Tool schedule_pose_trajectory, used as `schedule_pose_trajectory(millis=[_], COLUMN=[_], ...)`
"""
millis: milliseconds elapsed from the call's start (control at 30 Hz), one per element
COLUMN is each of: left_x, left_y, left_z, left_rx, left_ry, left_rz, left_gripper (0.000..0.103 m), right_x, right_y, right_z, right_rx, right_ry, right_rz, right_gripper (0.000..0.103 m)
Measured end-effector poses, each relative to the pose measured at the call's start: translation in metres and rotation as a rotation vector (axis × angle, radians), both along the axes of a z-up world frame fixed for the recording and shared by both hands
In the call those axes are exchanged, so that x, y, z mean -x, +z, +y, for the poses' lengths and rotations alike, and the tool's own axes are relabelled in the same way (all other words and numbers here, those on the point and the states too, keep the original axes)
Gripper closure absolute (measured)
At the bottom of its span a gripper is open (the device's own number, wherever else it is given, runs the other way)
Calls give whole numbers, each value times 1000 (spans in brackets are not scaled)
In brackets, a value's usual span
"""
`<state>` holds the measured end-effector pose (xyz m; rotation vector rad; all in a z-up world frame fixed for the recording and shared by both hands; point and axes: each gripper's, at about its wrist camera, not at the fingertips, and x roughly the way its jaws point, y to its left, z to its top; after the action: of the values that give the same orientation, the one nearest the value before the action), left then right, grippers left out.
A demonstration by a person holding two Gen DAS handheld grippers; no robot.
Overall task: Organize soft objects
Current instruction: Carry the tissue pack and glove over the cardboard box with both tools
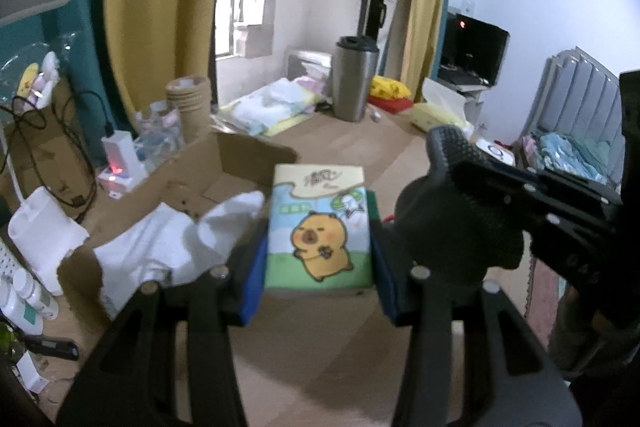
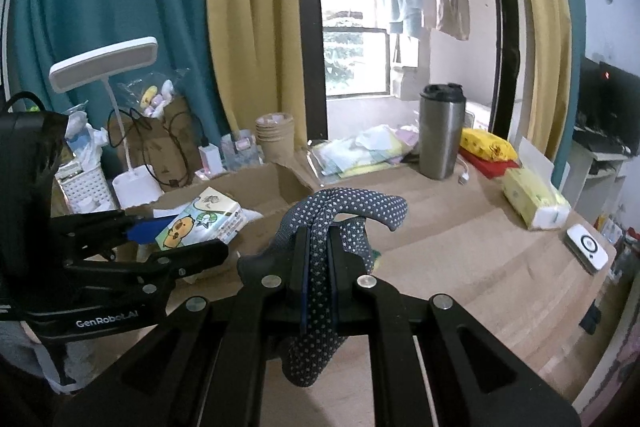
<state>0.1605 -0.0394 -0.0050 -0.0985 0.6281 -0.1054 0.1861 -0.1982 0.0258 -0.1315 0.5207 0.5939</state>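
My left gripper point(image 1: 318, 255) is shut on a small tissue pack point(image 1: 320, 227) printed with a cartoon capybara, its blue pads pressing both sides. The pack hangs above the wooden table, just right of an open cardboard box point(image 1: 224, 163) that holds a white cloth point(image 1: 160, 247). My right gripper point(image 2: 318, 247) is shut on a dark dotted glove point(image 2: 344, 207), whose fingers curl over to the right. In the left wrist view the glove point(image 1: 452, 219) hangs close to the right of the pack. The right wrist view shows the left gripper point(image 2: 180, 239) with the pack point(image 2: 200, 223) in front of the box point(image 2: 256, 183).
A steel tumbler point(image 2: 440, 131) stands at the back, with bagged folded cloths point(image 2: 360, 151) to its left. A stack of paper cups point(image 2: 276, 135) and a white desk lamp point(image 2: 136, 183) stand behind the box. A yellow tissue pack point(image 2: 532, 203) and a white device point(image 2: 586, 247) lie near the table's right edge.
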Motion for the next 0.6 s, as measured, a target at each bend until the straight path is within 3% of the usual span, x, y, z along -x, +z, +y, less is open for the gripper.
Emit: schedule_pose_trajectory(millis=[600], left_x=[-16], left_y=[1], left_z=[50], left_rx=[34], left_ry=[106], left_rz=[17], left_gripper=[56], right_x=[-32], right_y=[12], right_z=[46], right_rx=[-8], right_ry=[57], right_rz=[-2], right_gripper=[95])
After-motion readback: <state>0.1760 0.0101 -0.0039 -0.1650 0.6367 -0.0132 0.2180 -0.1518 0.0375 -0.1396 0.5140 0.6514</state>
